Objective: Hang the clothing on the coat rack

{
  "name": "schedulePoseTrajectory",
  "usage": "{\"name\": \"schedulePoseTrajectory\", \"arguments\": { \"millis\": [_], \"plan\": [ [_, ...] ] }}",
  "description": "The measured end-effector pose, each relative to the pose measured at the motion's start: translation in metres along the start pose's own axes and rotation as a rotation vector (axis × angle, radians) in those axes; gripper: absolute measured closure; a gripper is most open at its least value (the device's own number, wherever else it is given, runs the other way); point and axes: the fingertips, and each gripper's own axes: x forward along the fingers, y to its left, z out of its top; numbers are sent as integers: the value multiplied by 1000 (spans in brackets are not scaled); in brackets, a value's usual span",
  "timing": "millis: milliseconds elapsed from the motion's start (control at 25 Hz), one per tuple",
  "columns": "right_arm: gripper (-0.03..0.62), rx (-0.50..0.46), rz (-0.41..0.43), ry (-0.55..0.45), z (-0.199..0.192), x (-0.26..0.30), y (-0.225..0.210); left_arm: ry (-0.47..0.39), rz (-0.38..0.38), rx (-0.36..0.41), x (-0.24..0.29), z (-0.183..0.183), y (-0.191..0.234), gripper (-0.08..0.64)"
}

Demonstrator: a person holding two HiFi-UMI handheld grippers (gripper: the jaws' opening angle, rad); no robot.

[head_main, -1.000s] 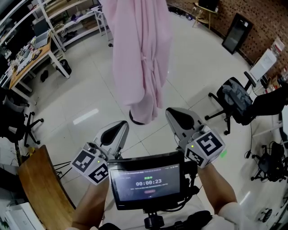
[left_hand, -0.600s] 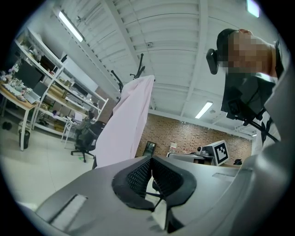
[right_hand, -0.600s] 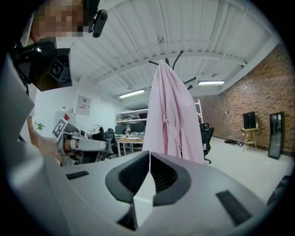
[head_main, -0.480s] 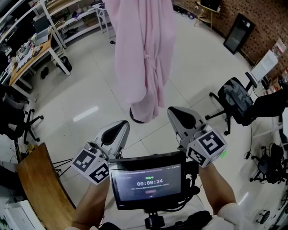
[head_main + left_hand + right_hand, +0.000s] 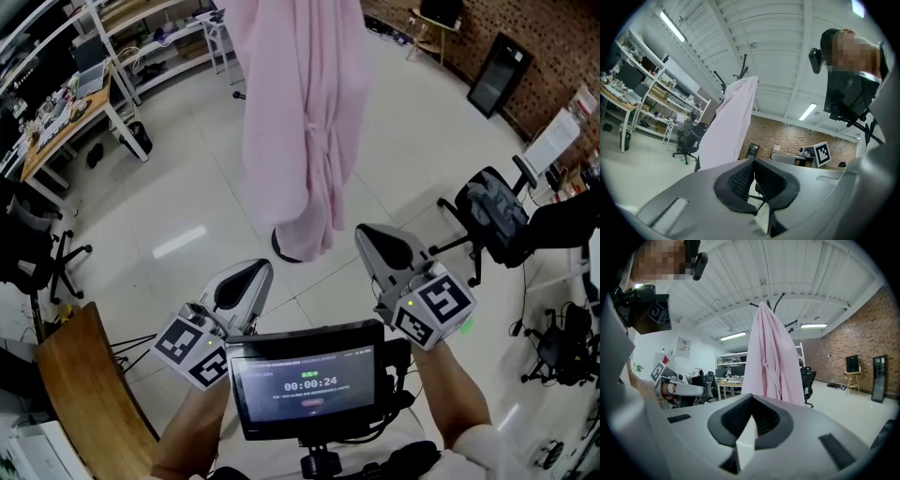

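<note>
- The pink robe [image 5: 300, 122] hangs draped over the coat rack [image 5: 277, 247].
- The left gripper [image 5: 246, 274] is closed and empty, near the rack.
- The right gripper [image 5: 377, 242] is likewise closed and empty.

The robe [image 5: 300, 122] is showing pale pink, the floor [image 5: 187, 178] is gleaming white, the wall [image 5: 562, 47] is showing red-brown brick, and the cubes [image 5: 433, 309] are displaying black-and-white squares.

Left claw [image 5: 253, 270] and right claw [image 5: 370, 232], jaws together and empty, level, side by side
</note>
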Motion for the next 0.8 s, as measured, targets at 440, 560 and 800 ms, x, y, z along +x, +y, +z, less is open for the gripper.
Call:
{"name": "schedulePoseTrajectory", "arguments": {
  "millis": [440, 560, 800],
  "plan": [
    [591, 7, 3, 16, -5, 0, -3, 17, -1, -10, 4, -7, -1, 560],
    [591, 2, 4, 19, -5, 0, -4, 19, -1, -13, 4, -8, -2, 560],
    [591, -9, 4, 15, 0, 3, -6, 30, -5, -15, 7, -10, -1, 560]
  ]
}}
